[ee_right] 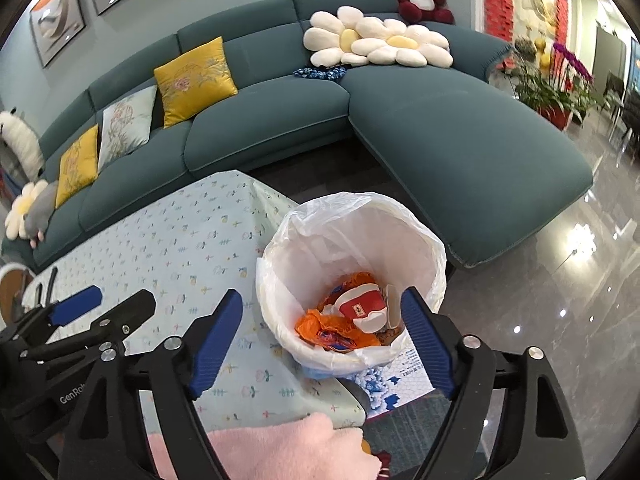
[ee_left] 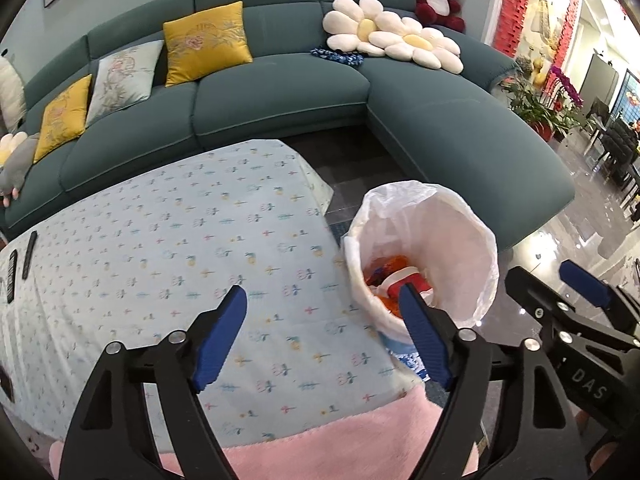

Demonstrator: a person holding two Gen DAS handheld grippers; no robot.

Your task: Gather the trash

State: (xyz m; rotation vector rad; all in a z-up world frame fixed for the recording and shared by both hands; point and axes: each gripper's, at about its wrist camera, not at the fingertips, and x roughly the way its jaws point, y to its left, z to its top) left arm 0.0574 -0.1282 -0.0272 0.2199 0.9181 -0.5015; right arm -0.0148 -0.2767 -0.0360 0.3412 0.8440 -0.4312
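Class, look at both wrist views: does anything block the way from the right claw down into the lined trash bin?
Nothing visible does. The right claw stands open and empty above the trash bin, whose mouth is uncovered, with orange wrappers lying inside.

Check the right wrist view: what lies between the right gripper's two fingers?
Between the open right gripper fingers sits the lined trash bin, holding orange wrappers and a red-and-white carton. Nothing is gripped. The right wrist view shows this.
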